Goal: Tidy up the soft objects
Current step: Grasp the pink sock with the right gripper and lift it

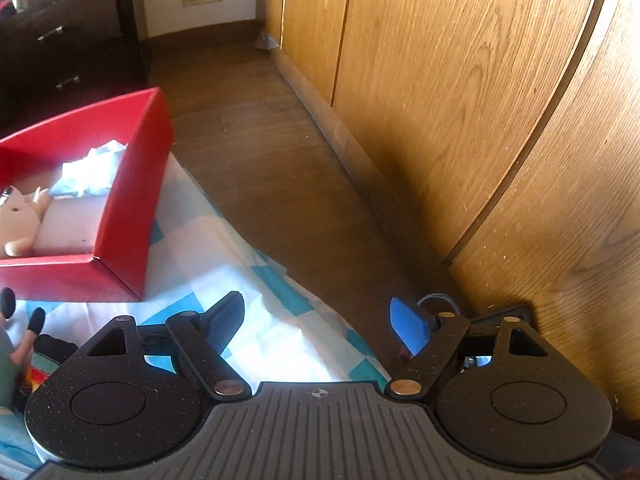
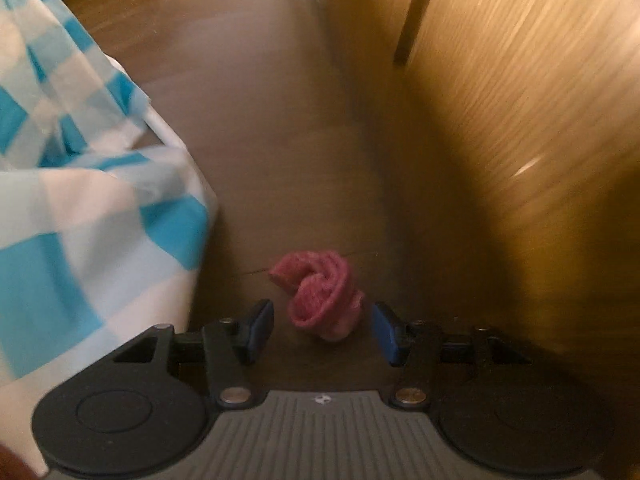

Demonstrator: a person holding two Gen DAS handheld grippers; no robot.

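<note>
Pink sock [image 2: 322, 294] on floor, between right gripper [image 2: 322, 330] pads — untouched

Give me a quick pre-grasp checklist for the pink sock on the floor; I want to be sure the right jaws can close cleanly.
1. Pink sock lies between the right gripper's jaws: ok.
2. Pads touching the sock: not ok, gaps show on both sides.
3. Checkered cloth out of the jaws' path: ok, it hangs off to the left.
4. View sharp enough to judge depth: not ok, the wardrobe side is blurred.
5. Red box has room: ok, bare bottom shows beside a plush toy.
6. Left gripper free: ok, open and holding nothing.
</note>
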